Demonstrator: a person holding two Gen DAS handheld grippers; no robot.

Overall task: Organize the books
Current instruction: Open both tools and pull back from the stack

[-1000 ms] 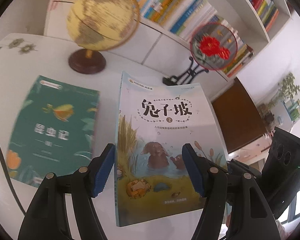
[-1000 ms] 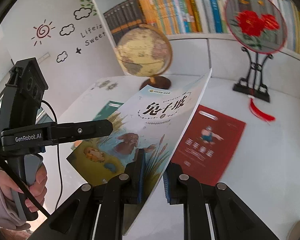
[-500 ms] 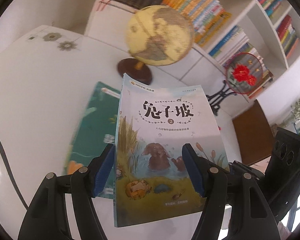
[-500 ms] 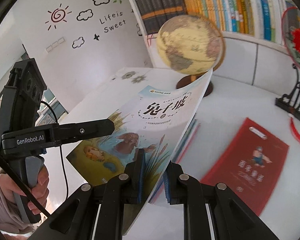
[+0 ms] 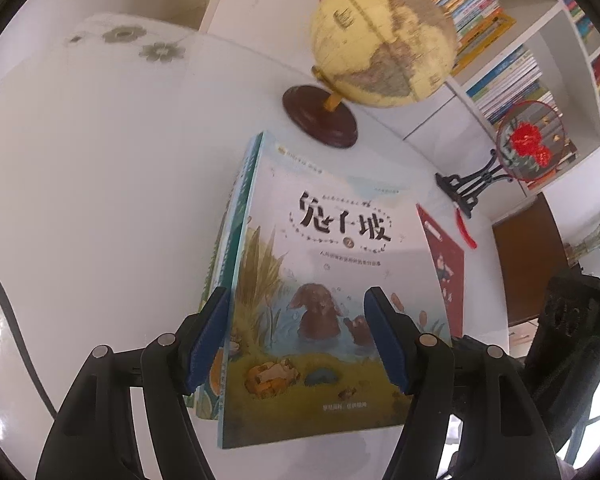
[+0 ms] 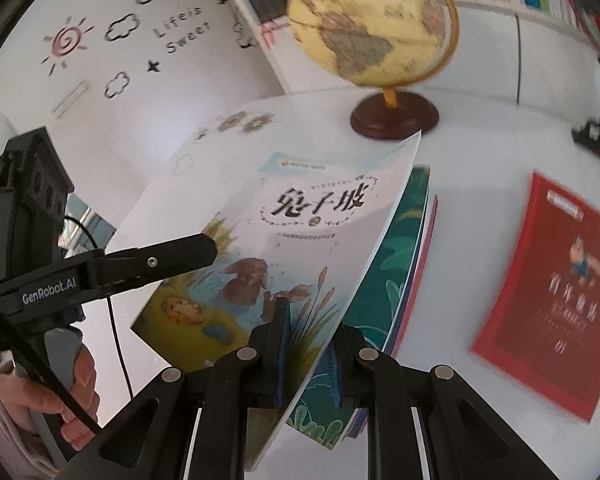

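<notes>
A pale picture book [image 5: 332, 280] with a brown animal in a pond on its cover hangs tilted above the white table [image 5: 100, 180]. My right gripper [image 6: 310, 356] is shut on that book's [image 6: 300, 216] right edge. My left gripper [image 5: 297, 304] is open: one pad stands beside the spine, the other over the cover. Its finger [image 6: 152, 260] lies across the cover in the right wrist view. Under the held book a green book [image 6: 392, 272] tops a small stack, with only a strip [image 5: 220, 280] showing in the left wrist view. A red book [image 6: 548, 292] lies flat to the right.
A globe [image 5: 384, 40] on a dark round base stands just behind the books. A round fan ornament [image 5: 528, 148] on a black stand is at the back right. Full bookshelves [image 5: 500, 80] line the wall. A person's hand [image 6: 76, 384] holds the left gripper's handle.
Both grippers carried the pale book leftward and down. It now hangs over the green book, which was in full view beside it before. Neither gripper's jaws changed.
</notes>
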